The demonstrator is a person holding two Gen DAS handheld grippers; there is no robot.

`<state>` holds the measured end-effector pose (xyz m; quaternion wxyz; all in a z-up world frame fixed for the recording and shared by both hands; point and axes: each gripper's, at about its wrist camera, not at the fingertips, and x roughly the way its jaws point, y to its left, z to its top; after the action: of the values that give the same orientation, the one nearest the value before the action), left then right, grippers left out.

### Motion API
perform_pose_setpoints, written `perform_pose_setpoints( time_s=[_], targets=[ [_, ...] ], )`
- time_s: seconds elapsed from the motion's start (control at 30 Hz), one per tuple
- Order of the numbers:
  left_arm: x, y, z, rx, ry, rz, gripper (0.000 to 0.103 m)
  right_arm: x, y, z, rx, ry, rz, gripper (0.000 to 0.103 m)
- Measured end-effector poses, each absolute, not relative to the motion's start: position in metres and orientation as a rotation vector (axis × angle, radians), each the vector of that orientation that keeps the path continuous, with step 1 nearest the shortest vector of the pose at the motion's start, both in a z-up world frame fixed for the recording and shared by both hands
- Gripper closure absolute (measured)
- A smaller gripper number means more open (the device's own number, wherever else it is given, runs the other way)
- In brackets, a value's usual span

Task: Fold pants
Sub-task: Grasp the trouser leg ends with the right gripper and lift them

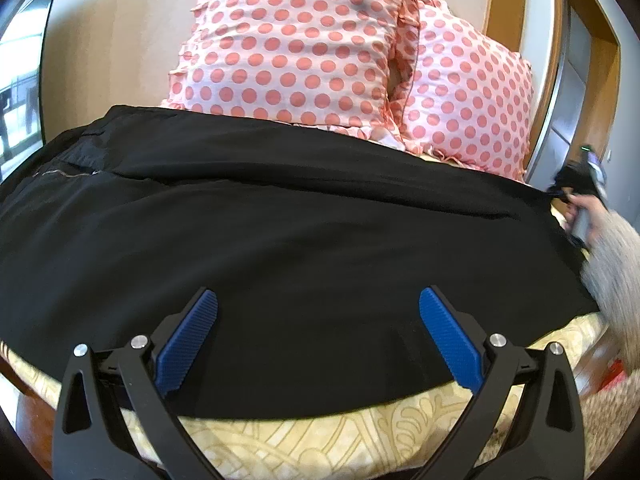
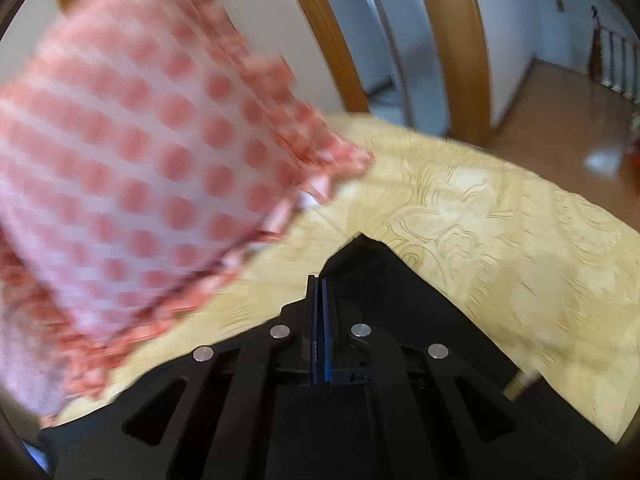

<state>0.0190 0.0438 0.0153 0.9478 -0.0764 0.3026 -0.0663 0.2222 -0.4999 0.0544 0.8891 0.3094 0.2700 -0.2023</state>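
Black pants (image 1: 280,220) lie across the bed (image 1: 300,436). Left tongs (image 1: 318,340) spread above them; right tongs (image 2: 320,320) pressed together, seemingly pinching the pants' edge.

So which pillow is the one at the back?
Look at the bed with the black pants spread across it. Two spotted pillows lean beyond them. The back pillow is on the right, partly tucked behind the bigger front pillow.
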Motion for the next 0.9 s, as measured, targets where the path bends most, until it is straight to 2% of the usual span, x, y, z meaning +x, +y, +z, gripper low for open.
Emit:
perform_pose_setpoints(
  time_s=[0.13, 0.27, 0.37, 0.5, 0.53, 0.6, 0.63, 0.83, 0.87, 0.9],
  targets=[
    [0.015, 0.050, 0.018, -0.187, 0.617, -0.126, 0.002, 0.139, -0.479, 0.072, 0.704, 0.457, -0.306, 0.101],
    [0.016, 0.059, 0.022, -0.221, 0.618, -0.117, 0.002, 0.056, -0.468, 0.045, 0.802, 0.472, -0.261, 0.101],
    [0.018, 0.066, 0.030, -0.246, 0.597, -0.105, 0.002, 0.039, -0.467, 0.017, 0.846, 0.548, -0.260, 0.101],
    [0.023, 0.078, 0.043, -0.273, 0.571, -0.065, 0.002, 0.034, -0.473, 0.006, 0.935, 0.592, -0.221, 0.099],
    [0.023, 0.082, 0.046, -0.275, 0.564, -0.044, 0.002, 0.035, -0.473, 0.006, 0.942, 0.603, -0.223, 0.095],
    [0.022, 0.090, 0.049, -0.280, 0.562, -0.006, 0.002, 0.036, -0.476, 0.004, 0.988, 0.640, -0.231, 0.073],
    [0.022, 0.096, 0.050, -0.288, 0.566, 0.008, 0.002, 0.036, -0.479, 0.001, 1.028, 0.633, -0.213, 0.067],
    [0.035, 0.132, 0.056, -0.431, 0.576, -0.002, 0.002, 0.029, -0.478, 0.000, 1.039, 0.579, -0.221, 0.070],
    [0.038, 0.138, 0.057, -0.465, 0.574, -0.008, 0.002, 0.033, -0.479, 0.001, 1.018, 0.555, -0.215, 0.086],
    [0.040, 0.141, 0.057, -0.486, 0.575, -0.008, 0.002, 0.038, -0.481, -0.001, 1.015, 0.555, -0.205, 0.098]
  ],
)
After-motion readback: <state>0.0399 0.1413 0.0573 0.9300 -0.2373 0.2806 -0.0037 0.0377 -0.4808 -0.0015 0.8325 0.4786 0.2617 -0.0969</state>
